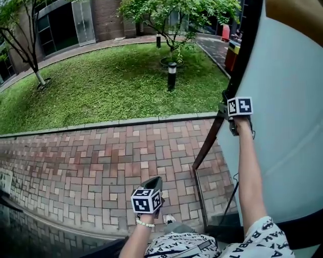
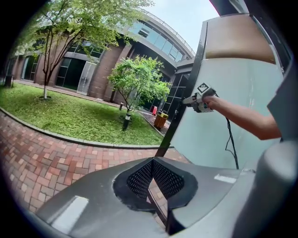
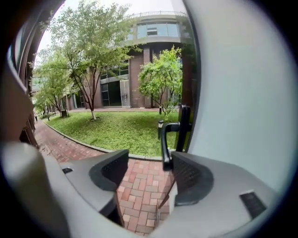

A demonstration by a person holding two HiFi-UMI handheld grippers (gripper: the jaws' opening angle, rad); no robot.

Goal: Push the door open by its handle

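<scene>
Where the one door handle [image 3: 165,142] sits: on the door [image 1: 287,126] edge, just ahead of the right gripper [image 3: 149,172]; only that gripper's view shows it.
Grippers: two; right jaws apart, gripping nothing; left gripper [image 2: 152,179] jaws together.

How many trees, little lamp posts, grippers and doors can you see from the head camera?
Trees: 2 (left tree, middle tree)
Lamp posts: 2 (near lamp post, far lamp post)
Grippers: 2 (left gripper, right gripper)
Doors: 1 (door)
Total: 7
</scene>
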